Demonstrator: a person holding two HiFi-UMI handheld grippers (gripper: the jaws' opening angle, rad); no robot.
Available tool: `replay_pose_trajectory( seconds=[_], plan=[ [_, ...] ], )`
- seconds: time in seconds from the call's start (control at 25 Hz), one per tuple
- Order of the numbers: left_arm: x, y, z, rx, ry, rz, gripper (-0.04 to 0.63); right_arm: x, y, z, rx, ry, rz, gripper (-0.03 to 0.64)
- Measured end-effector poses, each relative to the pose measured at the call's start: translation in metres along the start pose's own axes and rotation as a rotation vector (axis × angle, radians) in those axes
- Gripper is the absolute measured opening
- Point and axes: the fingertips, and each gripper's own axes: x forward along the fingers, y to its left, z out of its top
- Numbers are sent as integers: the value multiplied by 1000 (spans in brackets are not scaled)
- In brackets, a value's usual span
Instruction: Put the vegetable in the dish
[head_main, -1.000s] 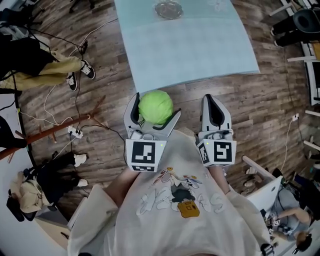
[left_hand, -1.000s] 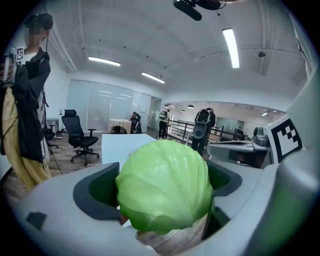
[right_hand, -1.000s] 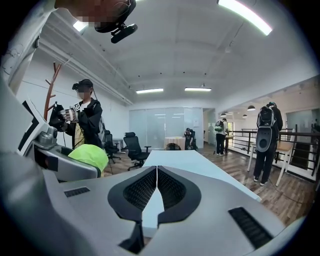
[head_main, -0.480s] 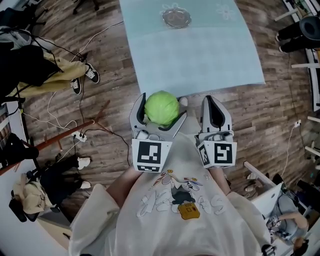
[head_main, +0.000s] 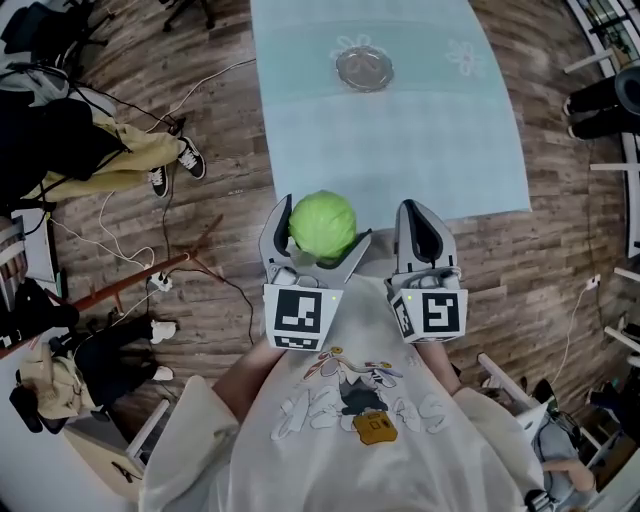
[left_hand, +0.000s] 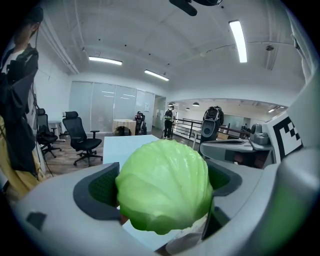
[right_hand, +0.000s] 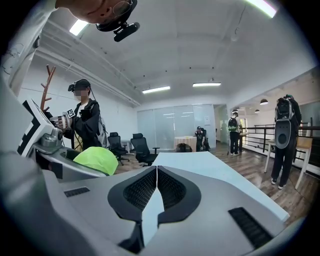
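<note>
A round green cabbage sits between the jaws of my left gripper, which is shut on it at the near edge of the table. In the left gripper view the cabbage fills the gap between both pads. My right gripper is beside it, shut with nothing in it; its pads touch. The cabbage shows at the left of the right gripper view. A small clear glass dish stands at the far middle of the pale blue table.
Wooden floor surrounds the table. Cables and a power strip lie on the floor at left, near a wooden coat stand. A person's legs and sneakers are at the left. Office chairs and standing people are far off.
The table and dish have slid down and nearer in the head view as the person advances. Both grippers now reach the table's near edge, the left still holding the cabbage.
</note>
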Motion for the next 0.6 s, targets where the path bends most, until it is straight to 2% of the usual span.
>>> replay_pose_trajectory(
  seconds=[0.6],
  plan=[
    [116,12,29,0,48,53,535,88,-90,2,32,40,68,23]
  ],
)
